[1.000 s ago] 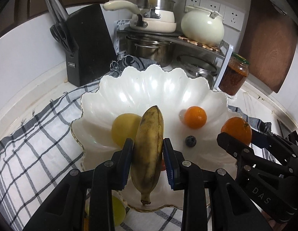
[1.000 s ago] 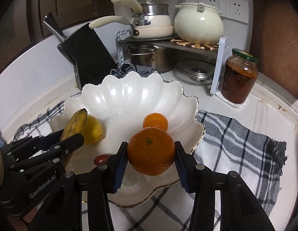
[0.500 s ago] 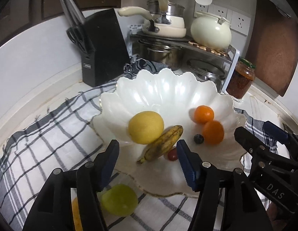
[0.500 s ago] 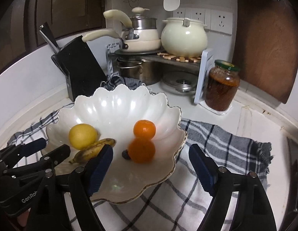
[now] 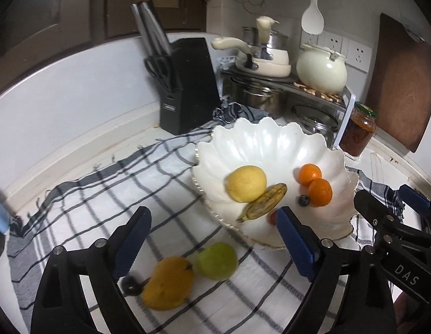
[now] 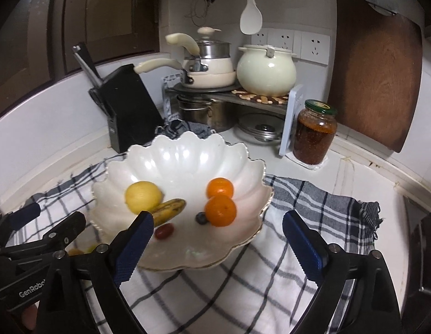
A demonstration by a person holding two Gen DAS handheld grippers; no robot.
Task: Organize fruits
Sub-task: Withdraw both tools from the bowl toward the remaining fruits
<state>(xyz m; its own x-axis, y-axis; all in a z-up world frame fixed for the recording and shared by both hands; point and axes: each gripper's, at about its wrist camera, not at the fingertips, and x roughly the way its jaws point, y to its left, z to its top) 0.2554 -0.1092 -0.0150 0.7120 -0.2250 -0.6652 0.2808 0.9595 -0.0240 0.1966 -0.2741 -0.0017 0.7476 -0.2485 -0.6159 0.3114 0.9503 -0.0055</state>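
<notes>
White scalloped bowl (image 6: 187,156) with banana (image 6: 169,208), lemon (image 6: 143,197), oranges (image 6: 220,210)

Ahead of the tongs, the scalloped bowl (image 6: 185,156) looks glossy and pearly white. Beneath them lies a matt checked woven cloth (image 6: 296,200). Farther ahead stand a glass jar (image 6: 315,133), a shiny steel pot (image 6: 204,111), and a dull brown wooden board (image 6: 376,69).

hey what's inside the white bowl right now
The bowl holds a lemon, a banana, two oranges, a blueberry and a small red fruit. The right tool's finger covers the banana's near end.
</notes>
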